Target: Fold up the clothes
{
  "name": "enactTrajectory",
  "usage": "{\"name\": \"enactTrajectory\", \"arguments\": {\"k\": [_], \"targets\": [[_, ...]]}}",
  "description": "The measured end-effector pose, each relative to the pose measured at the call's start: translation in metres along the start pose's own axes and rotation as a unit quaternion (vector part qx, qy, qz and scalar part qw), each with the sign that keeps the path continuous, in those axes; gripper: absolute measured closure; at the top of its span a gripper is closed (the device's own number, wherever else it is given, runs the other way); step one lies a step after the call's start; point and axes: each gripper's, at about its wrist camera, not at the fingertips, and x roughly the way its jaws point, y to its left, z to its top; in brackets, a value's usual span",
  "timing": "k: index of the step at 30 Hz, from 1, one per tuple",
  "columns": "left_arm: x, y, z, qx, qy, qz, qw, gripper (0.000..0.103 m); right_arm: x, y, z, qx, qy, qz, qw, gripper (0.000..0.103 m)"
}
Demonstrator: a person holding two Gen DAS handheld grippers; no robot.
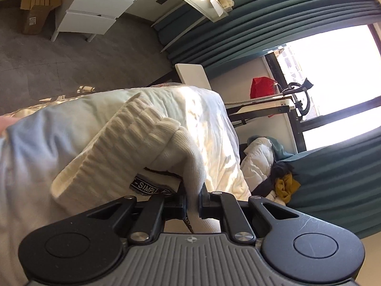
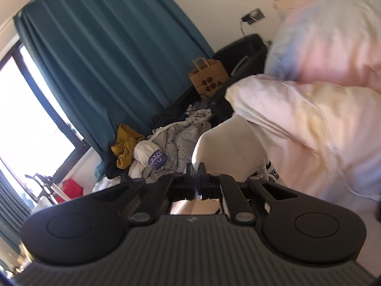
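Note:
A cream ribbed knit sweater (image 1: 123, 143) hangs lifted over the white bed (image 1: 204, 109). My left gripper (image 1: 193, 200) is shut on the sweater's fabric, beside a dark woven label (image 1: 150, 187). In the right wrist view my right gripper (image 2: 196, 171) is shut on another white part of the same sweater (image 2: 228, 143), with a black-and-white label (image 2: 271, 174) at the right. The view is tilted and blurred.
Pastel pillows (image 2: 316, 109) lie on the bed. A heap of clothes (image 2: 164, 143) with a mustard garment (image 2: 125, 147) lies beside teal curtains (image 2: 107, 59). A paper bag (image 2: 207, 78), a white drawer unit (image 1: 100, 7) and cardboard boxes (image 1: 38, 4) stand around.

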Motion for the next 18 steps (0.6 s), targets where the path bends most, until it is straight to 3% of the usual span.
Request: {"name": "enactTrajectory", "arguments": {"k": [5,10,14,18], "targets": [[0.105,-0.028,0.036,0.007,0.014,0.048,0.9987,0.093,0.103,0.050,-0.023,-0.065,0.017,-0.030,0.997,0.098],[0.201,-0.040,0.050,0.035,0.037,0.107,0.9929,0.093,0.187,0.059,-0.061,-0.097,0.049,-0.059,0.992,0.098],[0.229,-0.049,0.049,0.069,0.039,0.124,0.9892,0.090,0.231,0.052,-0.089,-0.126,0.078,-0.073,0.986,0.097],[0.225,-0.053,0.043,0.101,0.031,0.125,0.9865,0.089,0.240,0.042,-0.093,-0.110,0.097,-0.040,0.988,0.094]]}}
